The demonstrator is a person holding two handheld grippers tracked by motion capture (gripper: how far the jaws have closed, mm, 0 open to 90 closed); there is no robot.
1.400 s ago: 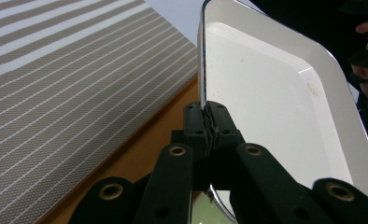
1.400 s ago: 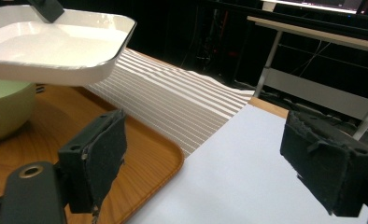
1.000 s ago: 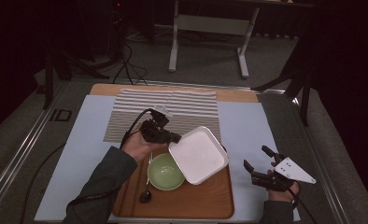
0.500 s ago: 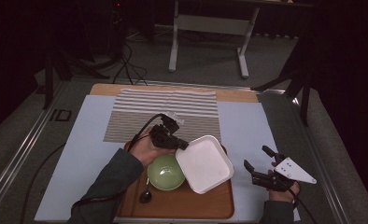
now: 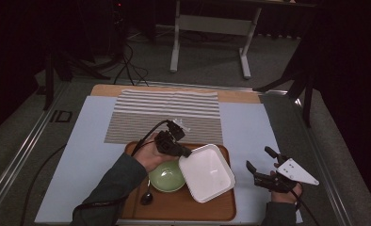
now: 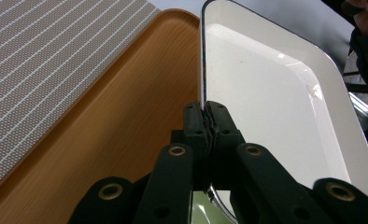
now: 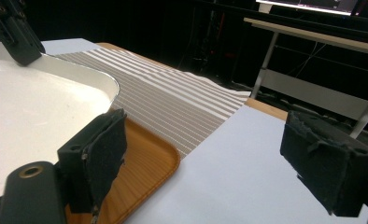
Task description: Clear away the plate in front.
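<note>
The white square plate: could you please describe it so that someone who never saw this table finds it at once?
Look at the wooden tray at the near edge of the light blue mat. On the tray's right half lies the white plate, beside a green bowl. It is the only square, white dish, and the left gripper is shut on its edge.

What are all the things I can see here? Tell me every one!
White square plate: 1, white, over the tray's right part, its rim pinched.
Bowl: 1, pale green, on the tray, partly under the plate.
Spoon: 1, dark, on the tray by the bowl.
Tray: 1, brown wood, on the mat.
Striped cloth: 1, grey-white, behind the tray.
Mat: 1, pale blue, covering the table.
Left gripper: 1, black, shut on the plate.
Right gripper: 1, black, open, right of the tray.
</note>
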